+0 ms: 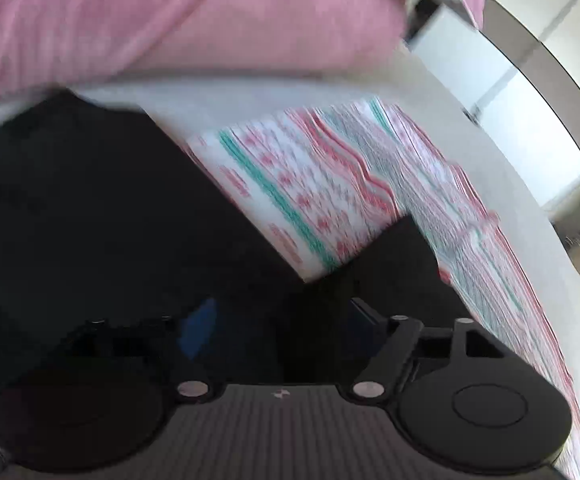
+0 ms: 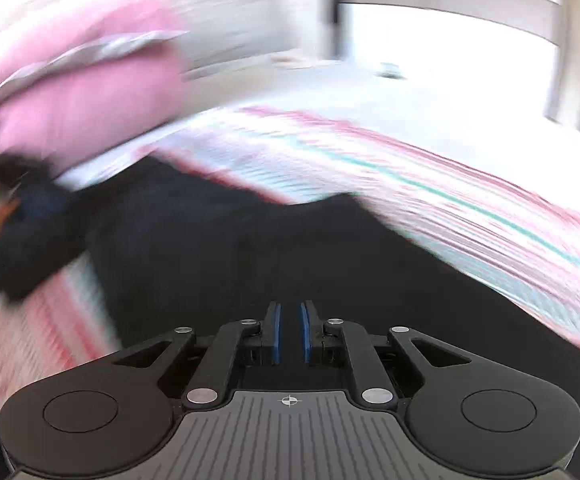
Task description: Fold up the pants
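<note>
The black pants [image 1: 90,208] lie spread on a bed with a red, white and teal patterned cover [image 1: 310,184]. In the left wrist view my left gripper [image 1: 278,312] is low over the dark cloth with its blue pads [image 1: 198,324] far apart; nothing shows between them. In the right wrist view the pants [image 2: 270,248] fill the middle of the blurred frame. My right gripper [image 2: 290,332] hovers over them with its blue pads [image 2: 276,332] close together, a narrow gap left, nothing gripped.
A pink pillow [image 1: 170,20] lies at the head of the bed, also in the right wrist view [image 2: 90,92]. The person's arm in a dark sleeve [image 2: 14,236] is at the left. Bright windows [image 1: 530,120] stand beyond the bed.
</note>
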`<state>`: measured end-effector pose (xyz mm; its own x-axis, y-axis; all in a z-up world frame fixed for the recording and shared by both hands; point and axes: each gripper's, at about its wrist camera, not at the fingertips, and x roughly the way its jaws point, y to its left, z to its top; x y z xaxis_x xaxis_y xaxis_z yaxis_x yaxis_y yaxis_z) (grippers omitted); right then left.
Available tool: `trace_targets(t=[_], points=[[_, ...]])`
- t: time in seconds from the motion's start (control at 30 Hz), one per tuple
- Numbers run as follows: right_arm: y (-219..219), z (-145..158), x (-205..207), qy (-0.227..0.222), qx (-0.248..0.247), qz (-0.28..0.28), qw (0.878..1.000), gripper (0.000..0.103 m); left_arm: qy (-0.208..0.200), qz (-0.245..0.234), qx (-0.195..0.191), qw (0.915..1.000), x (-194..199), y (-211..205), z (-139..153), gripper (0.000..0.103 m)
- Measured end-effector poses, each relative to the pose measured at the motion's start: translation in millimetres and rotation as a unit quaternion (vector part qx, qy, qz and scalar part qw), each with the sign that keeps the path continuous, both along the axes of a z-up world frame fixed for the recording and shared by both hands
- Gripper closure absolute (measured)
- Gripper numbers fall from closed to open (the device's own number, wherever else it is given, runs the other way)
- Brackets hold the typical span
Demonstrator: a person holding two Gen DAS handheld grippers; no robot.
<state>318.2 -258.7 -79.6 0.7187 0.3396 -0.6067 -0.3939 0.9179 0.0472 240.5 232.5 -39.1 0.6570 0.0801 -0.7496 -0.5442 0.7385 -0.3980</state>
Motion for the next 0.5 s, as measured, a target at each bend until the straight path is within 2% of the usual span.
trace_targets(t=[0.1, 0.17, 0.27, 0.33, 0.4, 0.47, 0.5], points=[[-23.2, 0.0, 11.9, 0.016, 0.009, -0.086, 0.996, 0.086, -0.037, 0.006, -0.003, 0.9993, -4.3, -16.7, 30.3, 0.025], [-35.5, -0.5, 16.8, 0.029, 0.018, -0.120, 0.992, 0.083, -0.056, -0.041, -0.009, 0.9976, 4.3, -45.8, 46.4, 0.020], [-60.9, 0.3, 20.1, 0.049, 0.046, -0.155, 0.986, 0.075, -0.070, -0.145, -0.017, 0.9868, 25.6, -115.1, 59.9, 0.012], [-80.0, 2.1, 17.1, 0.046, 0.043, -0.182, 0.981, 0.071, -0.072, -0.197, -0.029, 0.9774, 40.4, -162.5, 57.2, 0.011], [-100.1, -0.5, 15.6, 0.044, 0.023, -0.214, 0.976, 0.064, -0.047, -0.226, -0.055, 0.9715, 57.2, -206.2, 46.8, 0.011], [-130.0, -9.3, 14.8, 0.054, 0.005, -0.255, 0.965, 0.057, -0.030, -0.254, -0.081, 0.9634, 73.3, -246.3, 31.5, 0.011], [-149.9, -14.6, 13.7, 0.065, -0.002, -0.282, 0.957, 0.057, -0.020, -0.272, -0.073, 0.9592, 78.7, -263.7, 23.0, 0.011]])
